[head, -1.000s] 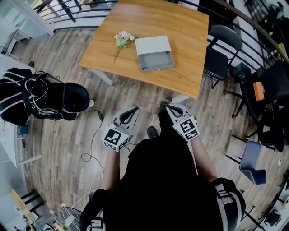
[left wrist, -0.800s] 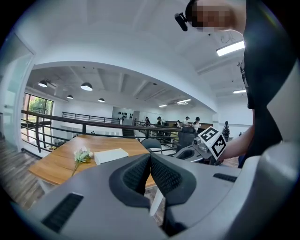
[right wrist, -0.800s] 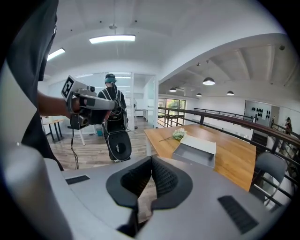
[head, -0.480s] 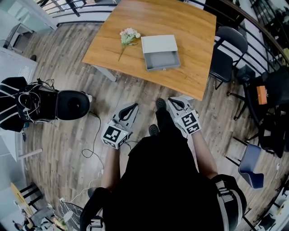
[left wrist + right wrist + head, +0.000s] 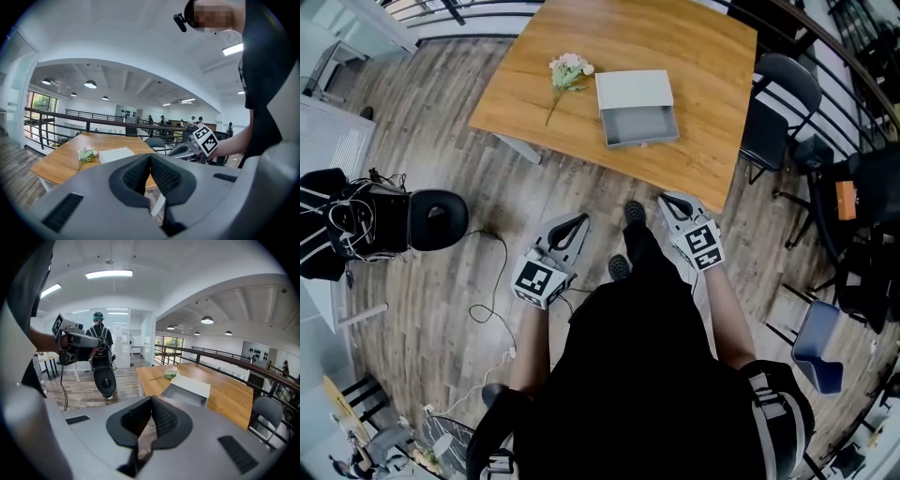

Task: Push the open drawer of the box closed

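I've walked in closer this last second, left gripper (image 5: 575,223) and right gripper (image 5: 668,200) now nearer the table (image 5: 534,103), both with jaws together and empty, box (image 5: 633,90) at 12 o'clock, drawer (image 5: 642,126) still open toward me, push not started.
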